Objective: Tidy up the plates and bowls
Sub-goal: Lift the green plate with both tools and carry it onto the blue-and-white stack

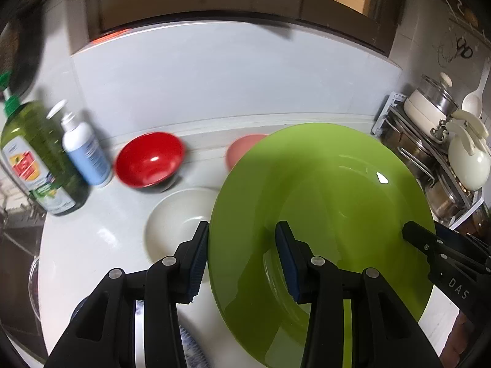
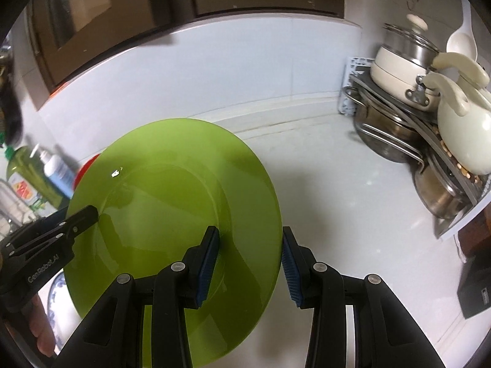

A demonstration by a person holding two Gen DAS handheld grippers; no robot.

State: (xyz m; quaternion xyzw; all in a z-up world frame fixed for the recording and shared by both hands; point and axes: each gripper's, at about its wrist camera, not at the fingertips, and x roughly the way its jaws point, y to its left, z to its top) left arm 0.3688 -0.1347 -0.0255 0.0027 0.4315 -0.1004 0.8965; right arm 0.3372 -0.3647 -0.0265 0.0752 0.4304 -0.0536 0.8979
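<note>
From the left wrist we look over a pale kitchen counter point(image 1: 92, 239) against a white wall. Our left gripper point(image 1: 242, 260) stands spread wide, its fingers straddling the left rim of the green plate point(image 1: 322, 202); we cannot tell whether either pad touches it. Left of the plate lie a white bowl point(image 1: 178, 217), a red bowl point(image 1: 148, 159) and two bottles point(image 1: 55, 156); a pink bowl point(image 1: 242, 150) peeks out behind.

From the right wrist, our right gripper point(image 2: 250, 263) is likewise wide apart around the plate's right rim. Bare counter stretches right toward the pot rack point(image 2: 423, 141).
</note>
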